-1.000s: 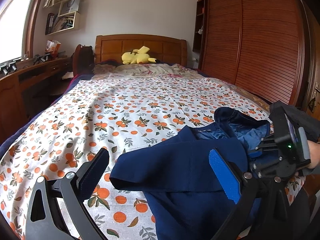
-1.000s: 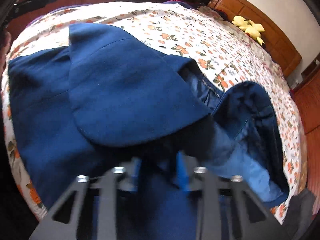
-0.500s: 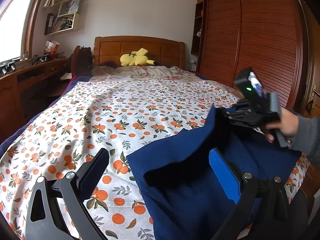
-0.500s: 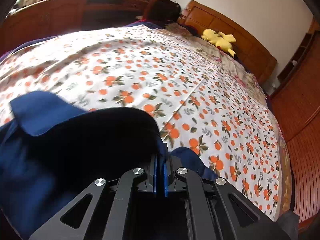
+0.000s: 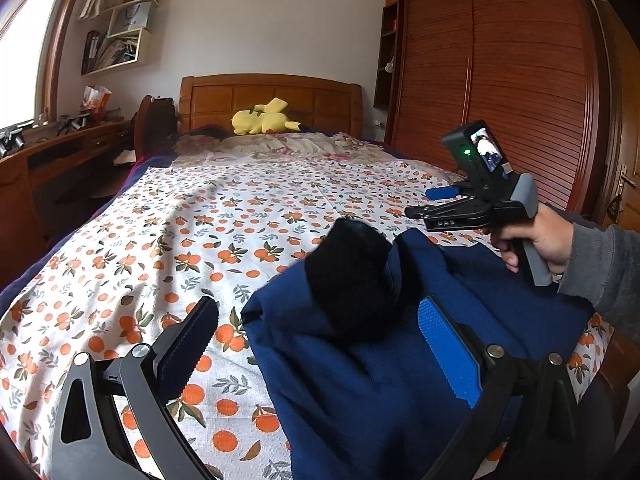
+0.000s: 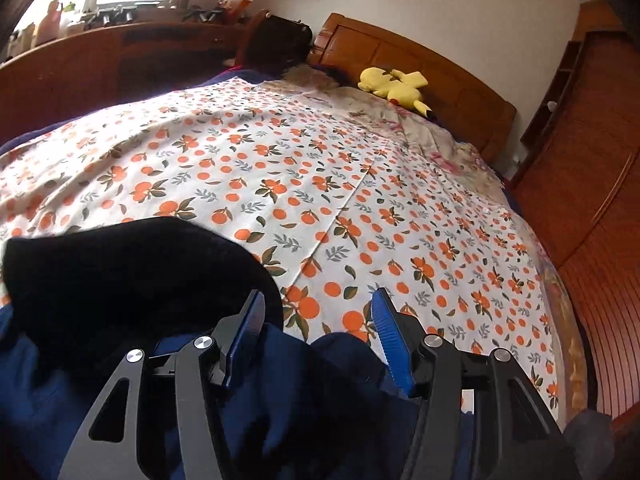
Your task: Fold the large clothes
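A navy blue coat lies bunched at the near end of the bed, with a dark rounded fold raised on top. It also shows in the right wrist view. My left gripper is open and hovers above the coat, touching nothing. My right gripper is open and empty, just above the coat's far edge. In the left wrist view the right gripper is held up at the right by a hand in a grey sleeve.
The bed has an orange-print sheet and a wooden headboard. A yellow plush toy lies by the pillows. A slatted wardrobe stands on the right, a wooden desk on the left.
My right gripper has opened and let go of the coat, then lifted up and away. The raised coat flap has dropped into a bunched fold. My left gripper stays open.
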{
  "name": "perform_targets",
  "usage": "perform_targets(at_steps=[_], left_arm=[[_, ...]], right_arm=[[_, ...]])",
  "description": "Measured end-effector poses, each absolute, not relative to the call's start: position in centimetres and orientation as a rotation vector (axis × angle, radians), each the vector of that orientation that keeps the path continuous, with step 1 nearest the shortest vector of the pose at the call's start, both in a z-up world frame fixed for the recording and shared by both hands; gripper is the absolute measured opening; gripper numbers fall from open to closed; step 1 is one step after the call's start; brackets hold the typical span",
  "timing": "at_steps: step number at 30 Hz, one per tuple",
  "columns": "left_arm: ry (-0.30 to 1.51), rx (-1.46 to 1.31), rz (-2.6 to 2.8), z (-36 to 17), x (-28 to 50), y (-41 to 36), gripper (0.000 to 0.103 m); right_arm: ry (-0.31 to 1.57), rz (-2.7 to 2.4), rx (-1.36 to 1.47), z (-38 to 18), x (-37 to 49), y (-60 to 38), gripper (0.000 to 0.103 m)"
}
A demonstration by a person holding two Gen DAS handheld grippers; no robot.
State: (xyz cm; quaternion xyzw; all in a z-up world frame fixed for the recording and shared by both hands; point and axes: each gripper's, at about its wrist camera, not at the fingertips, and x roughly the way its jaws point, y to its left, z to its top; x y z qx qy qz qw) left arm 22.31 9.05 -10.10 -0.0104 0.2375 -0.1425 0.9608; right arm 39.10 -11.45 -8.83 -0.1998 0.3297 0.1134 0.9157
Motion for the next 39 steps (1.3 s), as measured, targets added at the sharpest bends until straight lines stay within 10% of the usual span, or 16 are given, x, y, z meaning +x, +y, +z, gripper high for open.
perform_targets(at_steps=[27,29,32,39], left_arm=[[0.495,-0.09,-0.098,-10.6,21.8,18.9,0.101],[0.496,-0.094,-0.094,-10.7,21.7,19.3,0.101],[0.498,-0.104,-0.092,-10.8,21.6,19.8,0.101],[0.492,-0.117,-0.093,-10.6,21.5,20.2,0.101]], right_arm=[[0.917,0.597,-0.205,-14.3,37.4,1.1,0.053],[0.947,0.612,-0.188,-14.7,38.0,1.4,0.047],[0.975,0.627,-0.199,-15.0,38.7,2.4,0.004],[0.832,0.618,-0.33,-12.0,40.2,6.1,0.001]])
